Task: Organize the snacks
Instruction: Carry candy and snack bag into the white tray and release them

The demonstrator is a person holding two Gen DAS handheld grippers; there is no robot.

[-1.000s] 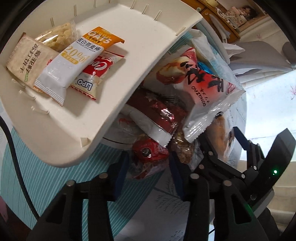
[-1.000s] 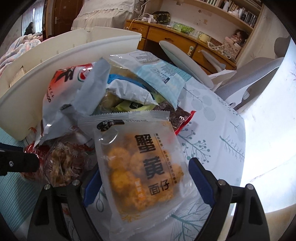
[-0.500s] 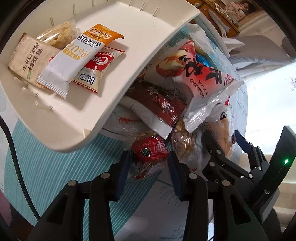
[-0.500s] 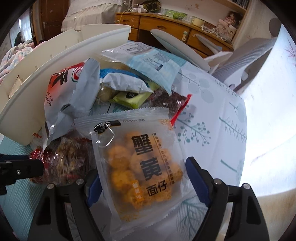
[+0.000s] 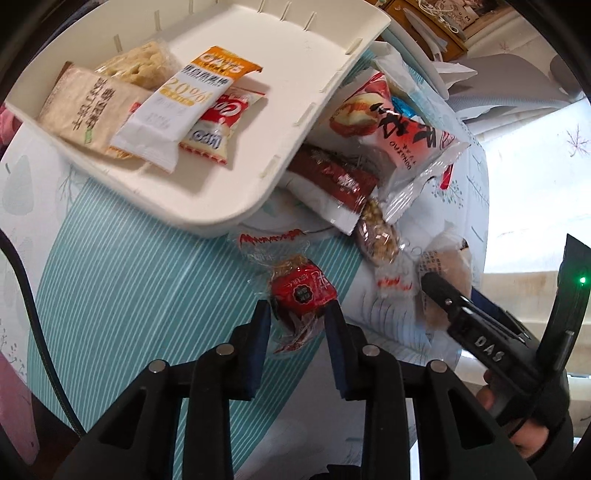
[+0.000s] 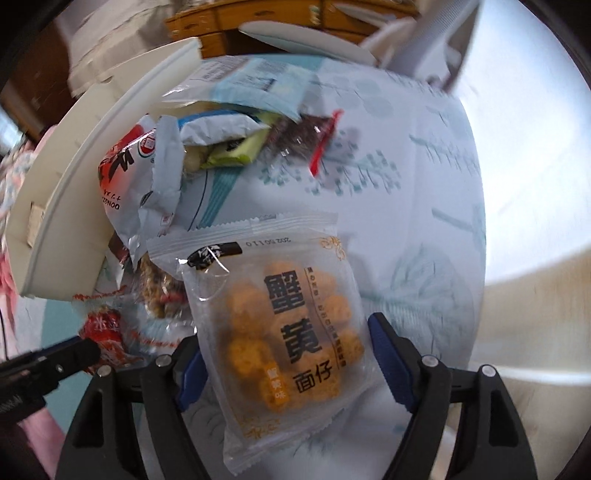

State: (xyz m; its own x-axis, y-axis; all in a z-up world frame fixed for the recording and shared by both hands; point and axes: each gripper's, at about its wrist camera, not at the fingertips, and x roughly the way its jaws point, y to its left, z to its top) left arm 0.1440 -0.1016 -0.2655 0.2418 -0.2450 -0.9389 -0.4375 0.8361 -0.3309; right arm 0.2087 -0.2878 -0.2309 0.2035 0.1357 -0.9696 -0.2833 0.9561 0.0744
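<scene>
Inside white tray (image 5: 236, 192): four snack packets (image 5: 168, 122)

This is a lived-in room of a home. A table under a white cloth printed with teal stripes and leaf sprigs (image 5: 122, 280) carries a cream plastic tray (image 5: 236, 192) and a heap of snack packets (image 5: 399, 133). Past its far edge stands a wooden cabinet with drawers (image 6: 258, 18), cluttered on top in the left wrist view, and a pale grey chair back (image 5: 506, 81).
</scene>
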